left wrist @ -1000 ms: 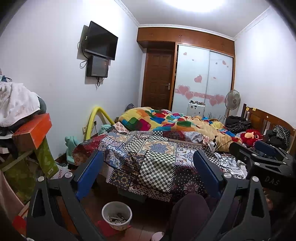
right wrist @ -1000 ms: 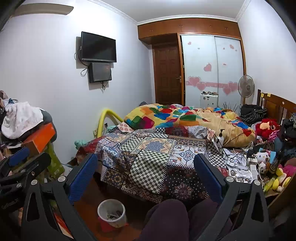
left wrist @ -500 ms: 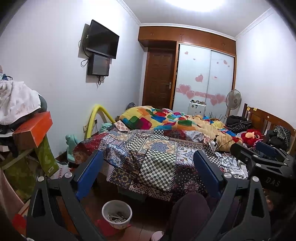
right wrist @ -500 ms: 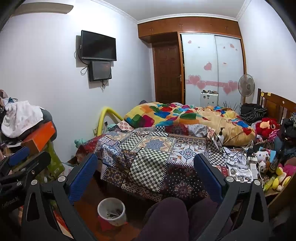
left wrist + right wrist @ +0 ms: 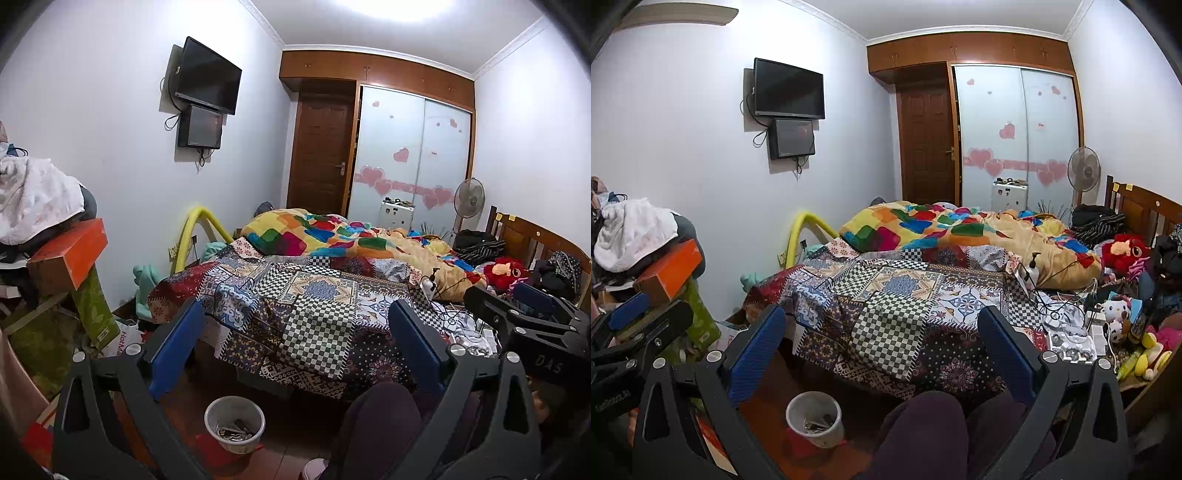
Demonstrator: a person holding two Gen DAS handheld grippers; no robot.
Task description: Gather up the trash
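The left gripper [image 5: 295, 350] fills the bottom of its frame with its blue pads spread wide and nothing between them; the right gripper [image 5: 882, 347] stands the same way in its own view, wide apart and empty. Each also shows at the edge of the other's picture, so the two are held side by side, both raised above the person's knees [image 5: 923, 428] at lower centre.

Just below and left of centre in both views, a small white trash bin [image 5: 235, 424] sits on the dark floor near the foot of the bed [image 5: 314, 295], with some scraps already inside. Nothing has been picked up, so the job looks barely begun. No loose trash is plainly identifiable; the likeliest spots are the cluttered right edge of the bed, with cables [image 5: 1056, 299] and small toys [image 5: 1119, 310], and the piled boxes [image 5: 70, 254] at the left edge.

The risks, as I judge them: in that tangle a gripper could close on a cable or a keepsake instead of rubbish and drag neighbouring things along. The bin is light and narrow, so a careless drop could miss it or tip it. The stacked boxes at left look unsteady and could topple if nudged.
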